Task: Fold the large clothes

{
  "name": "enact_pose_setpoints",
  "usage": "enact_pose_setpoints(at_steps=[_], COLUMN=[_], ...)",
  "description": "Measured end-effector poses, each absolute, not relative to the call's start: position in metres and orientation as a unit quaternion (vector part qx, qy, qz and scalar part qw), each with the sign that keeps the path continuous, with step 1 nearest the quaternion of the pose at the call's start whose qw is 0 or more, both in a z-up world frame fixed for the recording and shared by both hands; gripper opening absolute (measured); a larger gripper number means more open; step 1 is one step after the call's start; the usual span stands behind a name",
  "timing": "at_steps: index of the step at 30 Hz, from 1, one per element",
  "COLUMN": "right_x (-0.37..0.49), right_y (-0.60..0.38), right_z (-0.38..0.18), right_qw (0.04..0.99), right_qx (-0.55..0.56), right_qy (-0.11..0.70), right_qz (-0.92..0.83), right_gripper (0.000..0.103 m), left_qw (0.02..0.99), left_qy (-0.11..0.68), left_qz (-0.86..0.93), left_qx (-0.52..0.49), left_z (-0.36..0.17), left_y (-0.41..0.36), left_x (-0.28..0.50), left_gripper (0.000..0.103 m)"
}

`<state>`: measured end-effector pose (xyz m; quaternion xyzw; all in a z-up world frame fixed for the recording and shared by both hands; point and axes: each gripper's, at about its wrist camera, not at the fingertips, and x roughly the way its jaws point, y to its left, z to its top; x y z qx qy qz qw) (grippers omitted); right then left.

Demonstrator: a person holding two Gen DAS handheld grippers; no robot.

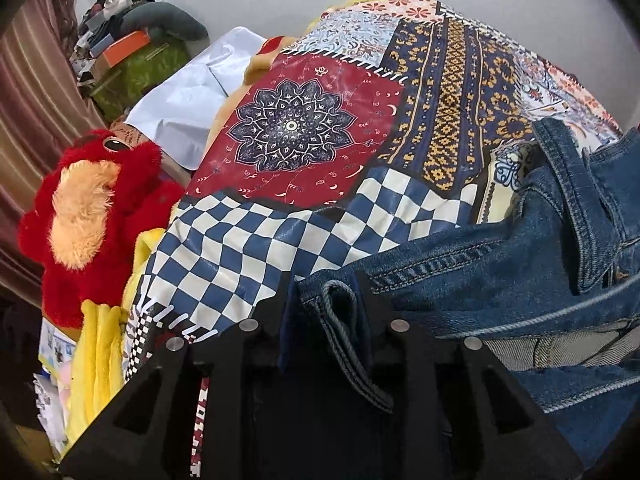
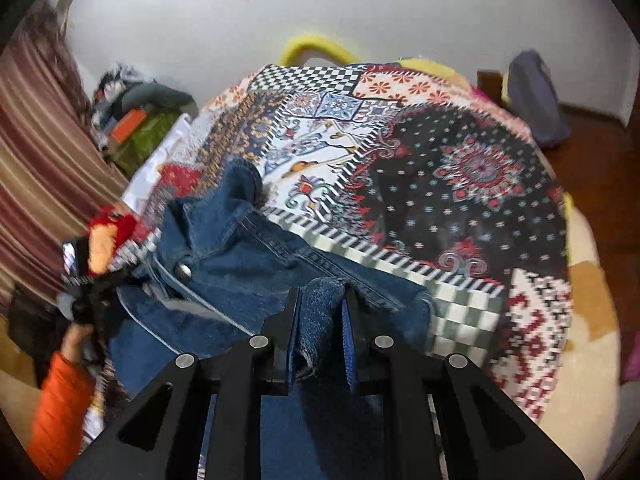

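The far right of the bedspread [image 2: 472, 184] lay bare, so a hand could pass there. The denim jacket [image 2: 240, 264] covered the near left part. A red plush toy [image 1: 92, 216] and a white cloth [image 1: 188, 112] crowded the left edge. A pile of boxes and clothes [image 1: 128, 52] blocked the far left corner.
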<state>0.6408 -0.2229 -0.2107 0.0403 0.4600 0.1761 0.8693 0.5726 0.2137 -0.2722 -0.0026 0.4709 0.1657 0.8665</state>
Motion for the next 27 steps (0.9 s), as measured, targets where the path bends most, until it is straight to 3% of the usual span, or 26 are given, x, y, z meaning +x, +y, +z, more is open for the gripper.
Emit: enact_pose_setpoints(at_steps=[3, 6, 8, 10, 12, 14, 17, 27], right_x=[0.631, 0.625, 0.616, 0.605, 0.598, 0.591, 0.577, 0.576], right_y=[-0.245, -0.287, -0.297, -0.294, -0.281, -0.262, -0.221, -0.121], right_z=[-0.194, -0.188, -0.185, -0.183, -0.184, -0.187, -0.195, -0.242], right_qw=[0.909, 0.897, 0.895, 0.893, 0.889, 0.885, 0.872, 0.829], right_qx=[-0.068, -0.01, 0.015, 0.02, 0.022, 0.024, 0.011, -0.039], right_qy=[0.411, 0.441, 0.444, 0.445, 0.448, 0.449, 0.454, 0.496], right_qz=[0.007, 0.024, 0.043, 0.064, 0.09, 0.123, 0.181, 0.256], right_gripper=[0.015, 0.015, 0.015, 0.015, 0.015, 0.015, 0.015, 0.015], left_qw=[0.867, 0.87, 0.871, 0.879, 0.892, 0.901, 0.906, 0.864], left_qy=[0.472, 0.471, 0.468, 0.447, 0.419, 0.402, 0.403, 0.495], left_qz=[0.162, 0.144, 0.141, 0.156, 0.166, 0.164, 0.132, 0.062], left_qx=[-0.003, -0.025, -0.043, -0.046, -0.029, -0.013, -0.006, 0.074], left_z=[-0.272, -0.261, -0.248, -0.229, -0.206, -0.188, -0.177, -0.254], left_y=[0.215, 0.219, 0.224, 0.227, 0.228, 0.227, 0.226, 0.189], left_x=[0.57, 0.562, 0.554, 0.542, 0.527, 0.513, 0.494, 0.499], left_gripper=[0.031, 0.031, 0.039, 0.061, 0.073, 0.075, 0.088, 0.091])
